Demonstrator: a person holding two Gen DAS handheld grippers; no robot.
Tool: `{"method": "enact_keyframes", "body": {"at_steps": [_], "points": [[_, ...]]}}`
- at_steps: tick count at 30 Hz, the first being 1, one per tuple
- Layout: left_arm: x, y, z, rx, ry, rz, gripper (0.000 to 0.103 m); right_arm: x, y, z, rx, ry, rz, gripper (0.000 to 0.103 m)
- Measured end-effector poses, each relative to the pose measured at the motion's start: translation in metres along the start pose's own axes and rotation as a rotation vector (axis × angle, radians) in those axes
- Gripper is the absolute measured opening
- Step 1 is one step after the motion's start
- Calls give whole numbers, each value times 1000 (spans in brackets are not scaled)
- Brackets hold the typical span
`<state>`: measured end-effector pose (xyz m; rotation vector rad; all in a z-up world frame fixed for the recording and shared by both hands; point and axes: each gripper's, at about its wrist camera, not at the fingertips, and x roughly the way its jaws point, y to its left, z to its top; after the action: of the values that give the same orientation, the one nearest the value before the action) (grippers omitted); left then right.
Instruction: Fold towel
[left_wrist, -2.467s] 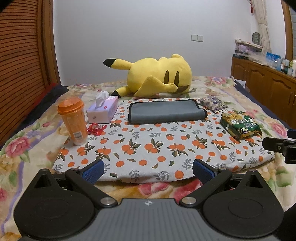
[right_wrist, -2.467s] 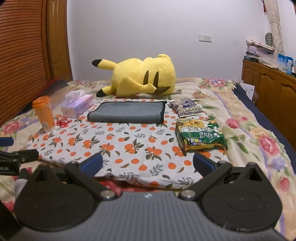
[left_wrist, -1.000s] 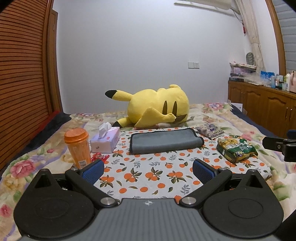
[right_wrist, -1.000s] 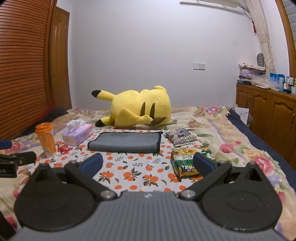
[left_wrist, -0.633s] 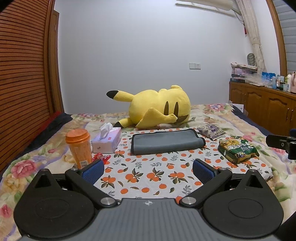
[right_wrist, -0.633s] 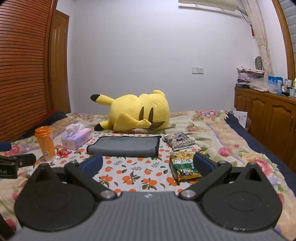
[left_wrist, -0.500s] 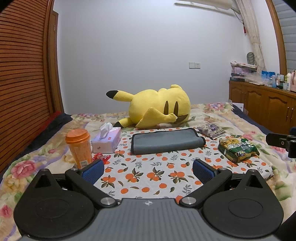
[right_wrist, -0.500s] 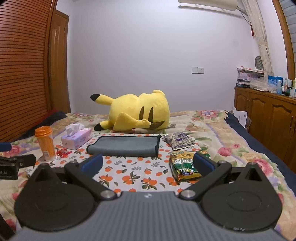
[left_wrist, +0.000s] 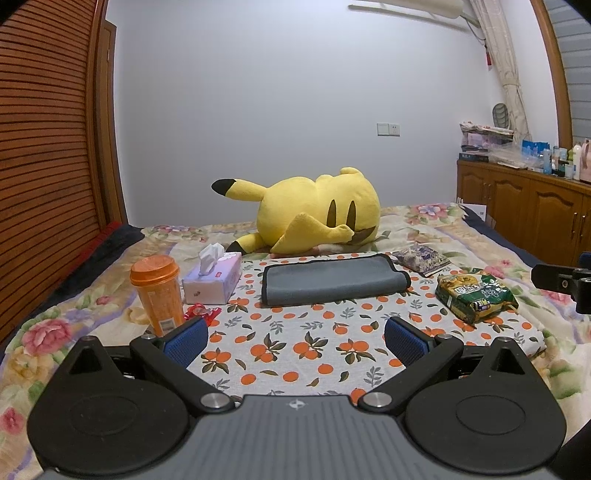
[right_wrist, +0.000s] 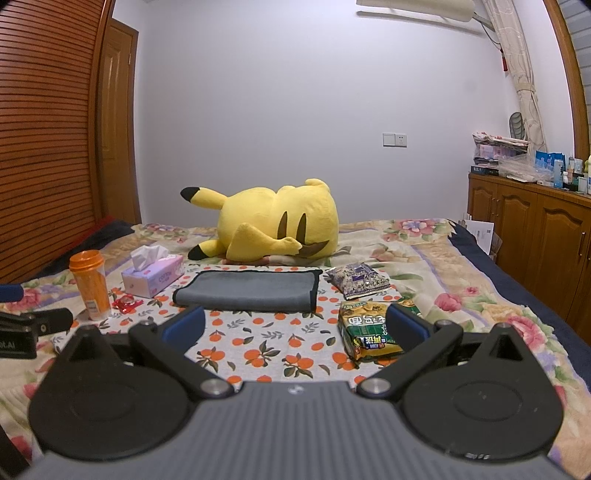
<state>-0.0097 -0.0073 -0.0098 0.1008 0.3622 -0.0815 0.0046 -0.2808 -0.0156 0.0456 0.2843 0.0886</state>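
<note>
A grey towel with a dark hem lies folded into a flat rectangle at the far side of an orange-print cloth on the bed; it also shows in the right wrist view. My left gripper is open and empty, well short of the towel. My right gripper is open and empty, also short of it. Each gripper's side shows at the edge of the other's view.
A yellow plush toy lies behind the towel. An orange cup, a tissue box and a red wrapper sit at the left. A green snack bag and a purple packet lie at the right. Wooden cabinets stand at the far right.
Both grippers have tilted up and drawn back from the bed, so the scene sits lower and farther. The towel has not moved. Both jaws stay open.
</note>
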Motion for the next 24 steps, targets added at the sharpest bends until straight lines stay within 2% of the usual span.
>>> {"method": "enact_keyframes", "body": {"at_steps": [24], "points": [[0, 1, -1, 4, -2, 4, 103, 0, 0, 0, 0, 0, 0, 103]]}}
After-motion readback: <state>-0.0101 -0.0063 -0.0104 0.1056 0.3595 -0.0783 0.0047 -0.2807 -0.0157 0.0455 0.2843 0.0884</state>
